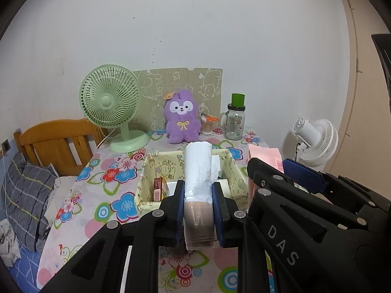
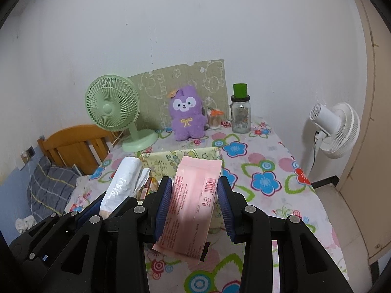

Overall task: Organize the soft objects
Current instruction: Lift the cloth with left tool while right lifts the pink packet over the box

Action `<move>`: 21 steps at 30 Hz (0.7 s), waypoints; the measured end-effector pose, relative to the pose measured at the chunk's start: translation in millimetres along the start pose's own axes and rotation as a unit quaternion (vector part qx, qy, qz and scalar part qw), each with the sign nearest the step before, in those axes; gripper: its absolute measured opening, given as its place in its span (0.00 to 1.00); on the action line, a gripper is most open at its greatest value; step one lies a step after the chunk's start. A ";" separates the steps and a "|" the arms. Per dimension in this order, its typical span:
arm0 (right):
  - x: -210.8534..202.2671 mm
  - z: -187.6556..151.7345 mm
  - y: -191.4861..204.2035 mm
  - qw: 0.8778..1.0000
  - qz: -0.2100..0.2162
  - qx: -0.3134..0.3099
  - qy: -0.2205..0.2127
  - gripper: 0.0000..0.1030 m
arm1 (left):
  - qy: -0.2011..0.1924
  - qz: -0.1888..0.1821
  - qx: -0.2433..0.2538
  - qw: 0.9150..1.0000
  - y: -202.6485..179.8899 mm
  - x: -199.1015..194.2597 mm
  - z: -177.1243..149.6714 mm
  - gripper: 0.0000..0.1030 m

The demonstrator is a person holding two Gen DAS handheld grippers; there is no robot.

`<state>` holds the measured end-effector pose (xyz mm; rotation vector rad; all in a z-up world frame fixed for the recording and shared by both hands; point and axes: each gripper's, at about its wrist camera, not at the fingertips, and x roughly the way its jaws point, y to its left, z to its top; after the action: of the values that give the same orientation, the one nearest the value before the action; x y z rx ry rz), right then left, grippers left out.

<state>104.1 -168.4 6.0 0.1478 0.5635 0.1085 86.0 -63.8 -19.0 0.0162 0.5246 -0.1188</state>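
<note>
I have both soft things in my grip and neither is put away yet. My left gripper is clamped tight on a roll of white plastic bags, its brown core end toward me, and it hangs just above the near wall of the yellow fabric basket that sits in the middle of the flowered tablecloth. My right gripper has its jaws closed on a flat pink tissue pack, held over the cloth just right of that basket, near the table's front edge. Inside the basket I can make out a small orange-and-red box and something white, so some sorting looks done. I judge the basket is where both of mine go: lowering and letting go are left. The purple plush toy sits at the back edge between the green fan and the glass jar, perhaps still to be gathered.
</note>
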 end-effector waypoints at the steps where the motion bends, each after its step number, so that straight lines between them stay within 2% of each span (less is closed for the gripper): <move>1: 1.9 1.7 0.5 1.000 0.001 0.000 0.000 0.41 | -0.001 0.001 0.000 1.000 1.0 1.9 1.9 0.19; 21: 63.9 29.7 1.2 1.000 -0.005 0.001 0.013 0.41 | 0.015 -0.004 -0.010 1.000 15.2 60.7 27.8 0.19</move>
<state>173.8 -161.3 -2.5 0.1466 0.5894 0.0998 153.8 -56.6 -25.5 -0.0042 0.5556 -0.1201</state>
